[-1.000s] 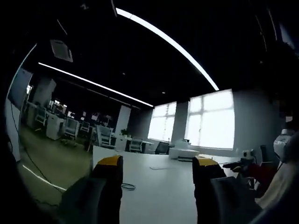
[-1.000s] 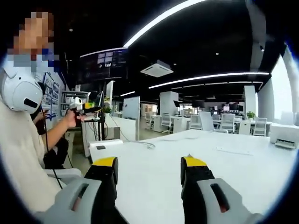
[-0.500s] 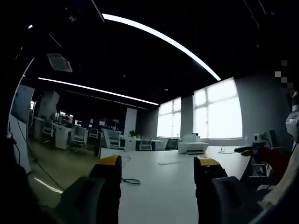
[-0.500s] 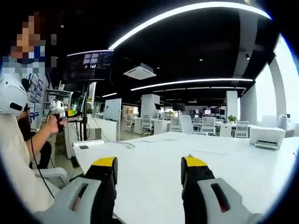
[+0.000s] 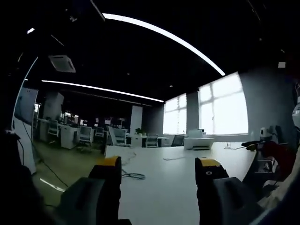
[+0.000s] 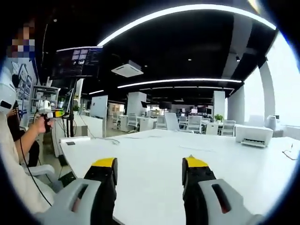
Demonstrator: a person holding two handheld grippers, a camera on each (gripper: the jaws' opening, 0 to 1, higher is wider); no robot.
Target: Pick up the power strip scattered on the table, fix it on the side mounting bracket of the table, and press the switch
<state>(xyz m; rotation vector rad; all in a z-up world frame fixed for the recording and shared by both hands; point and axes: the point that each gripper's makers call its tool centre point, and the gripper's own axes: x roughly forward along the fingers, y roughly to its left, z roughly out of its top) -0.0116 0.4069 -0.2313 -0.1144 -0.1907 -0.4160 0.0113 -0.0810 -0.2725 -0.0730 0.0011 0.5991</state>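
An open-plan office with a dark ceiling (image 6: 187, 51) crossed by long curved light strips (image 6: 187, 10). A ceiling air-conditioning unit (image 6: 127, 69) hangs ahead and to the left of the right gripper. A large white table (image 6: 154, 154) stretches forward beneath both grippers. Beyond the left gripper, tall bright windows (image 5: 224, 107) stand ahead to the right, with a white printer (image 5: 198, 141) on the table's far end. Office chairs (image 6: 194, 124) and desks line the distance.

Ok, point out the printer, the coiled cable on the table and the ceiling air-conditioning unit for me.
printer (image 6: 253, 135), right gripper view, on its white front face.
coiled cable (image 5: 133, 176), left gripper view, on the dark loop lying on the tabletop.
ceiling air-conditioning unit (image 6: 127, 69), right gripper view, on its square underside panel.
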